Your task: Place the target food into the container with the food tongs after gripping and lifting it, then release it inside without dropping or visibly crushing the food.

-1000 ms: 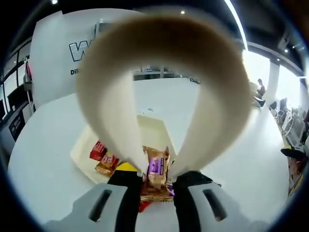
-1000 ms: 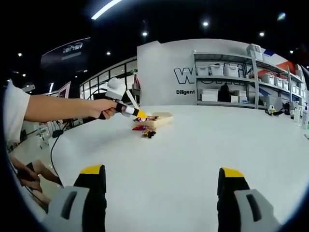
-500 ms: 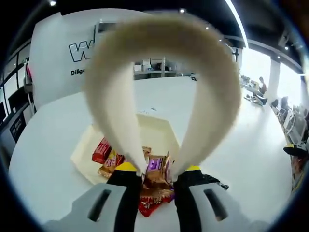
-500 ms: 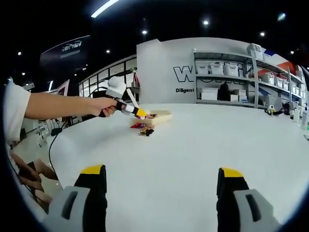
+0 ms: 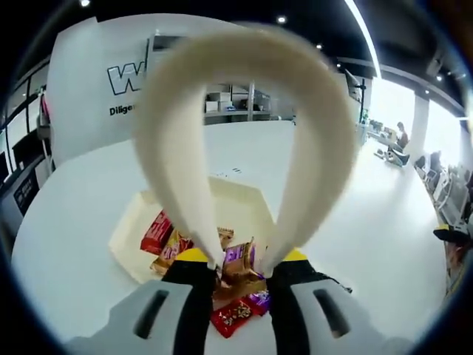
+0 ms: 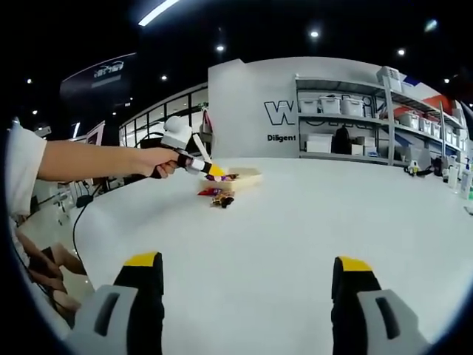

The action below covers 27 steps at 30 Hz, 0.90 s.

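Low in the left gripper view, left tongs (image 5: 240, 268) clamped on cream food tongs (image 5: 244, 133), whose looped band arches up through the frame's middle. Between the food tongs' tips, just above the yellow-tipped jaws, a gold and purple snack packet (image 5: 240, 268) pinched and held upright. Below it, at bottom centre, a red packet (image 5: 235, 316) and a purple packet (image 5: 259, 299) lying on the white surface (image 5: 369, 244). Just behind, left of centre, a cream container (image 5: 236, 203) holding a red bar (image 5: 155, 231) and an orange-gold packet (image 5: 171, 248) along its left side. Held packet at the container's near edge; whether over it or just outside, cannot tell.

Across in the right gripper view, right tongs (image 6: 244, 285) spread wide apart at the bottom of the frame, nothing between them, bare white surface ahead. At middle left, a person's hand (image 6: 159, 161) gripping the left tongs beside the container (image 6: 244, 174), with loose packets (image 6: 218, 196) on the surface just in front. Upper right, shelving with bins (image 6: 355, 111) against a grey wall.
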### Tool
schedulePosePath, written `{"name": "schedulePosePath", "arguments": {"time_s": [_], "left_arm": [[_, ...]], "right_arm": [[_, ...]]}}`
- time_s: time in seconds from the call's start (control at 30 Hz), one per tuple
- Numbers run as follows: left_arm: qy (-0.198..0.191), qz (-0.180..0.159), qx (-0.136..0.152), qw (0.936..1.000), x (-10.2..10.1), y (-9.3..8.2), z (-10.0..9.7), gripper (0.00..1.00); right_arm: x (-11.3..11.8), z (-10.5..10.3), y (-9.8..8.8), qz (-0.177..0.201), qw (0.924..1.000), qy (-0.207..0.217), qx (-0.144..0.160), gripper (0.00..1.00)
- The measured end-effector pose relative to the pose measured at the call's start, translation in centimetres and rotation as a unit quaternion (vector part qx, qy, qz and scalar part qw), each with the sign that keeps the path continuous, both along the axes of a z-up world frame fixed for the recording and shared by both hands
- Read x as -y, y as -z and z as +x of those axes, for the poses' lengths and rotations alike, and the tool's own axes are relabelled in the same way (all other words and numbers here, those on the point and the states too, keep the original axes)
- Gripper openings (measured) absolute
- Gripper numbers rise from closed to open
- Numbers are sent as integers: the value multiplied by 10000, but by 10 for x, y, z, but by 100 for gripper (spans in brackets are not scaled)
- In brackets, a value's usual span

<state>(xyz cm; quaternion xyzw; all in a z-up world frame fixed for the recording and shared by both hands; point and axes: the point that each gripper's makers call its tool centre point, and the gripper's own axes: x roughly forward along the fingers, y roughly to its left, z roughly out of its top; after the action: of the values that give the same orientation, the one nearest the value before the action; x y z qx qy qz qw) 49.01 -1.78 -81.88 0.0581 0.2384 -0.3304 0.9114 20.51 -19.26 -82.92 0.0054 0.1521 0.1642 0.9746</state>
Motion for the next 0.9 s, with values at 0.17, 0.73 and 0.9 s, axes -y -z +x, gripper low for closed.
{"name": "schedulePosePath", "arguments": {"time_s": [0.17,0.73,0.9], "left_arm": [[-10,40,79,10000,2,0,4,26],[-144,-36,197,9997,-7,-7,11,26],[-127,-44,182,9997,-8,-7,6,26]], "right_arm": [[-1,0,0,-9,10000,3,-6,93],[0,0,3,-71,10000,-2,-58,93],[-1,0,3,-65,10000,-24,-49,93]]}}
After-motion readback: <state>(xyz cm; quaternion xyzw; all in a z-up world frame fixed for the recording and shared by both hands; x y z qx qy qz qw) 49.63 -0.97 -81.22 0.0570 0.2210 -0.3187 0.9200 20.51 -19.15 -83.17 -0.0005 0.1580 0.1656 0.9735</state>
